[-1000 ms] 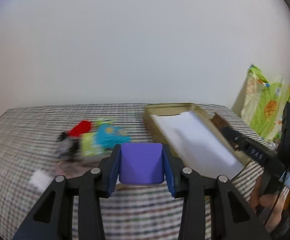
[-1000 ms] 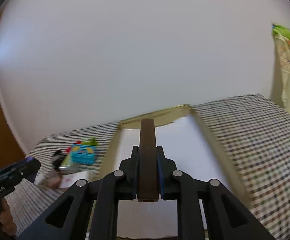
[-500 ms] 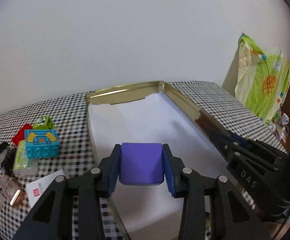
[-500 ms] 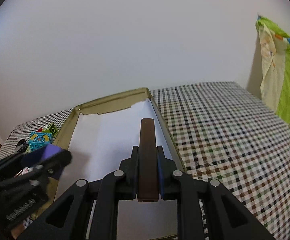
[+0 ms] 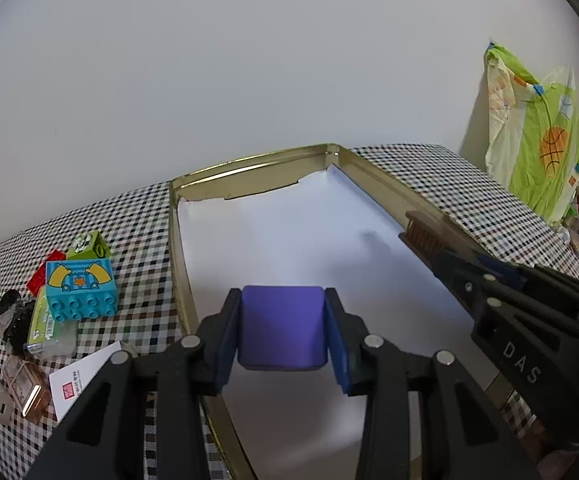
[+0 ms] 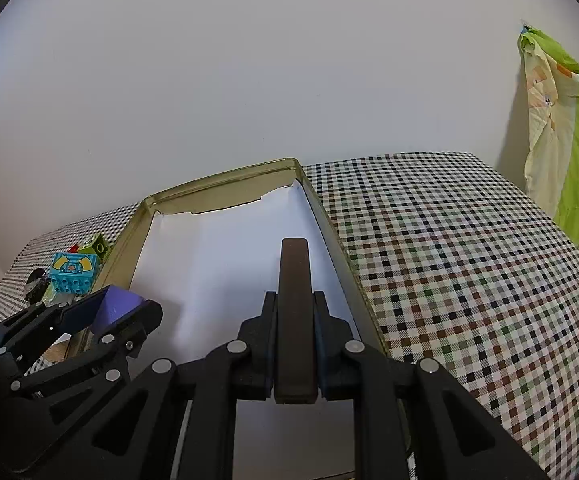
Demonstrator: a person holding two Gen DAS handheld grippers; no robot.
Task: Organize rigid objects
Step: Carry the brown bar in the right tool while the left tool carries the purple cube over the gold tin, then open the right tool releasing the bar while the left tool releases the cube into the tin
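Tin (image 5: pixel 177 240) holds nothing yet: left gripper (image 5: pixel 282 330) grips a purple block (image 5: pixel 281 326), right gripper (image 6: pixel 295 344) a brown bar (image 6: pixel 294 312), both above it; toys (image 5: pixel 79 288) remain left.

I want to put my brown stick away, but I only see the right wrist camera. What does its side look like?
Observer: From the left wrist view, the brown piece shows a ribbed side, like a comb, near the tin's right wall.
Operator: Is the purple one held straight?
Observer: Yes, the purple block sits squarely between the left gripper's blue pads, above the white liner.
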